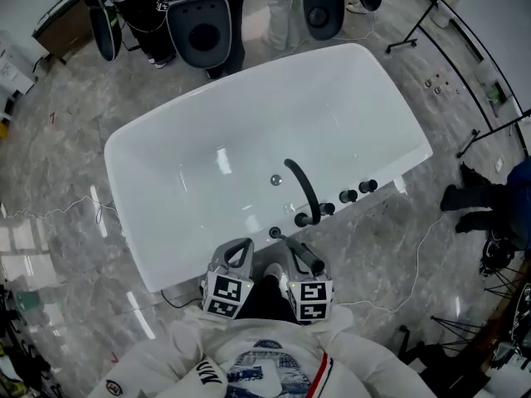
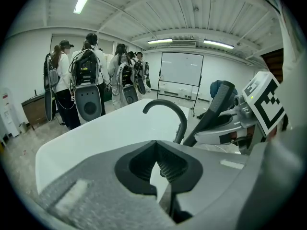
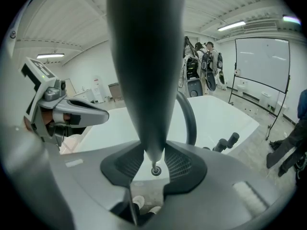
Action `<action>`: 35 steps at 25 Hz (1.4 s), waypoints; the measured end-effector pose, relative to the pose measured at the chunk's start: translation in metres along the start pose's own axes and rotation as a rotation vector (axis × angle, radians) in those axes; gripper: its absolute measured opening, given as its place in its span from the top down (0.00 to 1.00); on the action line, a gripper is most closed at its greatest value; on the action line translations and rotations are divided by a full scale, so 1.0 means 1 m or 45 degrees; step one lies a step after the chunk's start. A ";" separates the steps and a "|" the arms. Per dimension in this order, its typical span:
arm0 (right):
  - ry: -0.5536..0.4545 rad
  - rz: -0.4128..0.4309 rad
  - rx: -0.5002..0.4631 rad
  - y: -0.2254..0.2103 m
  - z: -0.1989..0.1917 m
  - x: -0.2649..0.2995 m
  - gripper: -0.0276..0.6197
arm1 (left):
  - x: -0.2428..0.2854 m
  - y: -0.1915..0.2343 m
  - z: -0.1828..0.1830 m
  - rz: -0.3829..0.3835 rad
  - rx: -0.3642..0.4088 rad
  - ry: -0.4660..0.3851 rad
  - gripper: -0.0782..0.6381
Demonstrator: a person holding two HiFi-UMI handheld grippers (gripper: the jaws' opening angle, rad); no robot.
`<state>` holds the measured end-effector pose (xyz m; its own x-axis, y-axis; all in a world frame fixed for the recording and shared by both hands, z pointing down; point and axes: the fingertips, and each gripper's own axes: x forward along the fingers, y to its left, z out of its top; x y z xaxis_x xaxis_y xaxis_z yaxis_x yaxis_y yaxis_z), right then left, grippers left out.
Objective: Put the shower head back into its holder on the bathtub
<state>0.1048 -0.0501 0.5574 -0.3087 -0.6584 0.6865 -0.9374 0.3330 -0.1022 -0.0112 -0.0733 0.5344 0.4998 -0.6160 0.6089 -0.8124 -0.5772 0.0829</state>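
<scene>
1. The left gripper [image 1: 238, 252] hangs over the near rim of the bathtub [image 1: 170, 152] with its jaws drawn together on nothing (a bystander for this step, by my reading).
2. The holder [image 1: 275, 233] is a small dark socket in that near rim, between the two grippers and a little ahead of them.
3. The right gripper [image 1: 300, 254] is the nearer one, and its jaws are clamped on the tapered lower end of the shower head [image 1: 307, 257].
4. The shower head is off the tub. Its long axis slants steeply, with the narrow tip down and just right of the holder and the broad end up towards the person.
5. In the right gripper view the tip sits almost directly above the socket, not yet in it, so the coming move looks like a short drop along that axis.
6. The faucet [image 1: 300, 185] arches just beyond, with the knobs [image 1: 348, 196] further right along the rim.
</scene>
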 end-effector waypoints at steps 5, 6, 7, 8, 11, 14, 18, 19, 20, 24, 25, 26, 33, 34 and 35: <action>0.016 -0.018 0.019 0.000 -0.009 0.008 0.75 | 0.010 -0.003 -0.012 -0.034 0.000 0.025 0.89; 0.016 -0.024 0.017 0.000 -0.010 0.009 0.75 | 0.012 -0.002 -0.014 -0.035 -0.002 0.027 0.89; 0.017 -0.028 0.017 -0.001 -0.012 0.011 0.75 | 0.013 -0.002 -0.016 -0.038 -0.005 0.029 0.89; 0.020 -0.029 0.021 0.000 -0.014 0.012 0.75 | 0.015 -0.002 -0.018 -0.043 -0.007 0.032 0.89; 0.027 -0.036 0.034 0.001 -0.020 0.017 0.75 | 0.018 -0.001 -0.027 -0.058 -0.005 0.041 0.89; 0.027 -0.050 0.038 -0.001 -0.025 0.022 0.75 | 0.022 0.004 -0.035 -0.053 -0.009 0.049 0.89; 0.032 -0.055 0.056 -0.002 -0.030 0.026 0.75 | 0.029 0.007 -0.043 -0.052 -0.026 0.051 0.89; 0.035 -0.056 0.062 -0.002 -0.032 0.027 0.75 | 0.031 0.007 -0.044 -0.056 -0.025 0.049 0.89; 0.035 -0.060 0.064 -0.002 -0.032 0.028 0.75 | 0.033 0.006 -0.045 -0.061 -0.022 0.047 0.89; 0.024 -0.069 0.055 -0.003 -0.036 0.036 0.75 | 0.045 0.004 -0.050 -0.069 -0.013 0.043 0.89; 0.022 -0.070 0.053 -0.002 -0.037 0.038 0.75 | 0.048 0.004 -0.052 -0.069 -0.016 0.043 0.89; 0.022 -0.071 0.052 -0.002 -0.038 0.041 0.75 | 0.050 0.004 -0.054 -0.070 -0.022 0.043 0.89; 0.043 -0.080 0.075 -0.003 -0.055 0.053 0.75 | 0.066 0.001 -0.070 -0.077 -0.049 0.046 0.89; 0.044 -0.080 0.075 -0.004 -0.058 0.055 0.75 | 0.069 0.001 -0.073 -0.076 -0.053 0.048 0.89; 0.045 -0.080 0.075 -0.004 -0.060 0.057 0.75 | 0.071 0.000 -0.076 -0.075 -0.054 0.049 0.89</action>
<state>0.1005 -0.0483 0.6404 -0.2440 -0.6522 0.7177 -0.9629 0.2510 -0.0993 0.0015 -0.0765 0.6373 0.5359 -0.5603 0.6316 -0.7943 -0.5882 0.1522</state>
